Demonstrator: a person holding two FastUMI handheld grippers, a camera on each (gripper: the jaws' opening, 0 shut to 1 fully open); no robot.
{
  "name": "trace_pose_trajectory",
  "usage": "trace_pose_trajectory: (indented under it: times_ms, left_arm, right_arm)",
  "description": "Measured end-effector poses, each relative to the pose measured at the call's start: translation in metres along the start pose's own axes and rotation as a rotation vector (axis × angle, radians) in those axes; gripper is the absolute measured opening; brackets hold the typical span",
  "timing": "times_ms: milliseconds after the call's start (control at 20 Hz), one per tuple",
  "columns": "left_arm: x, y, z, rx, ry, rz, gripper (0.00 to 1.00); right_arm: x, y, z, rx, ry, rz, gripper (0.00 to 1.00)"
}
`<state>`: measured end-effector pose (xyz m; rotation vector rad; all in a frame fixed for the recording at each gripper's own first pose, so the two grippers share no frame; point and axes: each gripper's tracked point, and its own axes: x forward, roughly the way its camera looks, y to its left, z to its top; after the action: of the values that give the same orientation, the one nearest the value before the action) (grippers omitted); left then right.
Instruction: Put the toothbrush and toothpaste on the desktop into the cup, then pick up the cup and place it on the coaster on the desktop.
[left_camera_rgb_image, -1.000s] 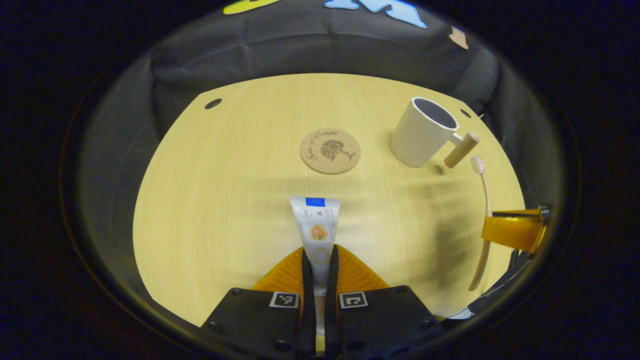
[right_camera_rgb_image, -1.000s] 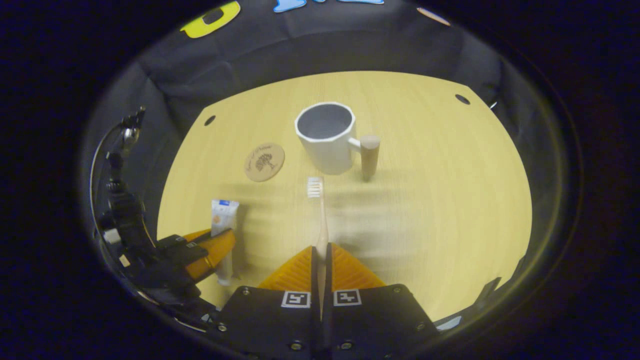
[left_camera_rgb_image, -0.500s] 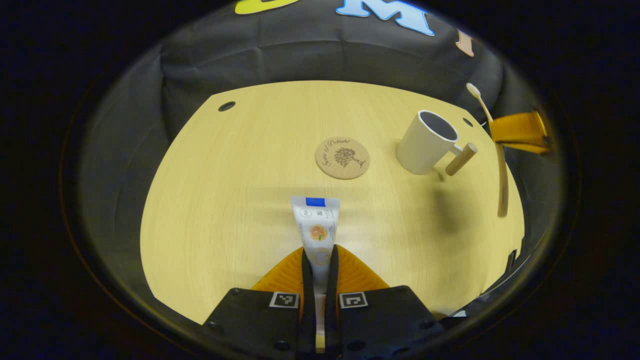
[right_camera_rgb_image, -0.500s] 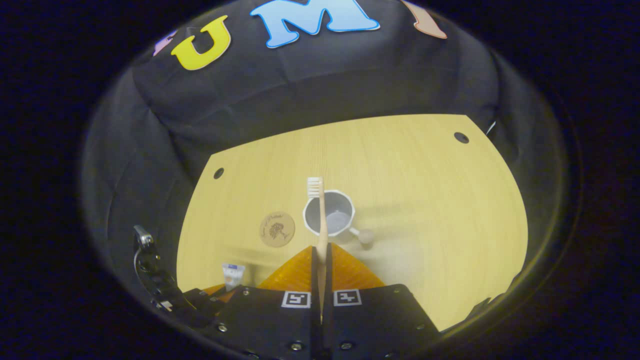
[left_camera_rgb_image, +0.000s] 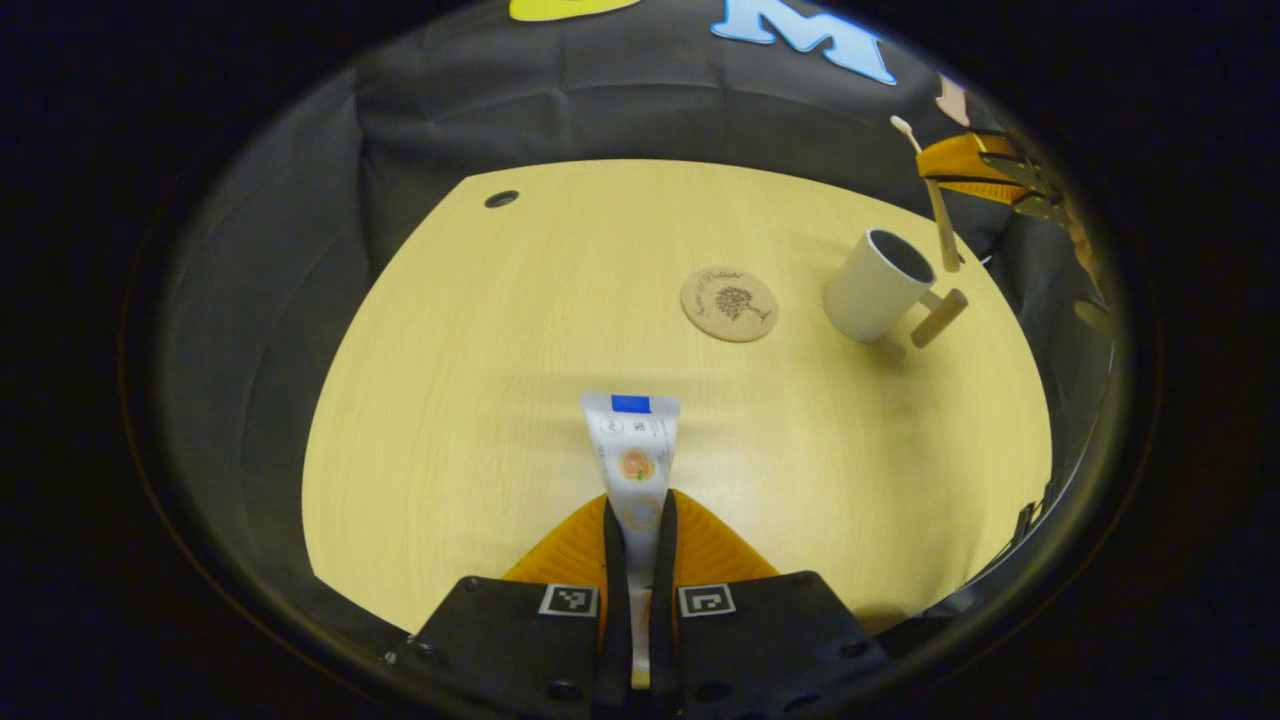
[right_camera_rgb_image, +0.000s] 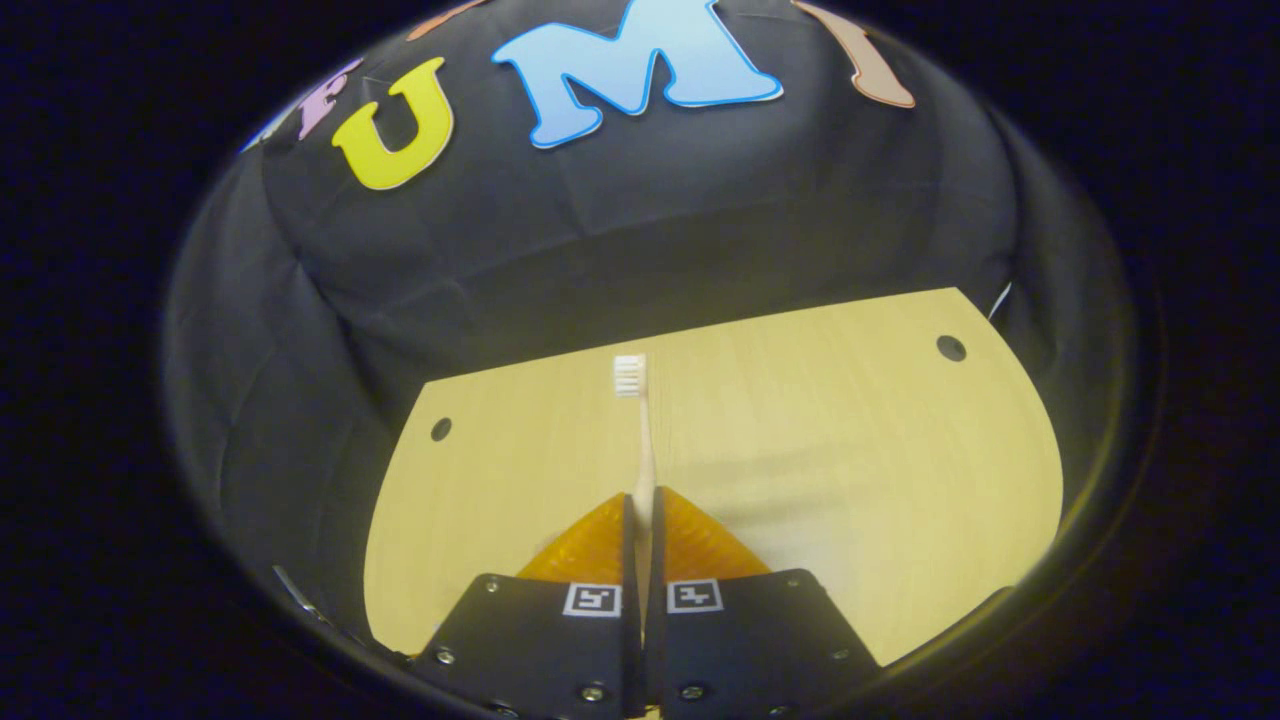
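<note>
My left gripper (left_camera_rgb_image: 637, 515) is shut on a white toothpaste tube (left_camera_rgb_image: 632, 450) with a blue end, held low over the near part of the wooden desktop (left_camera_rgb_image: 500, 350). A white cup (left_camera_rgb_image: 878, 287) with a wooden handle stands at the far right, a round cork coaster (left_camera_rgb_image: 729, 304) just to its left. My right gripper (left_camera_rgb_image: 965, 165) hangs above the cup, shut on a toothbrush (left_camera_rgb_image: 938, 215) whose handle end points down at the cup's mouth. In the right gripper view that gripper (right_camera_rgb_image: 641, 510) holds the toothbrush (right_camera_rgb_image: 640, 430), bristles away from me.
The desktop (right_camera_rgb_image: 850, 450) has small dark holes near its far corners, one hole (left_camera_rgb_image: 501, 199) at the far left. The black cloth wall (left_camera_rgb_image: 600, 110) closes off the back.
My right gripper has lifted the toothbrush off the desk and carried it up over the cup, tilting until the cup left its view. The left gripper keeps the toothpaste and has drifted slightly.
</note>
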<state>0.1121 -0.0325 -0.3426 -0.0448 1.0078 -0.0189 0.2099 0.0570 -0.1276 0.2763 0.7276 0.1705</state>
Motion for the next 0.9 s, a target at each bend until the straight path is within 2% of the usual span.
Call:
trace_pose_trajectory:
  times_ms: [400,800,900]
  left_arm:
    - [-0.018,0.04,-0.024,-0.092,0.016,0.073,0.15]
    - [-0.023,0.047,-0.03,-0.108,0.016,0.086,0.15]
    - [-0.025,0.044,-0.025,-0.097,0.012,0.076,0.15]
  right_arm:
    - [0.044,-0.014,-0.005,-0.064,-0.075,-0.057,0.02]
    - [0.045,-0.021,-0.04,-0.058,-0.106,-0.075,0.03]
    - [0.042,-0.018,-0.047,-0.049,-0.103,-0.057,0.04]
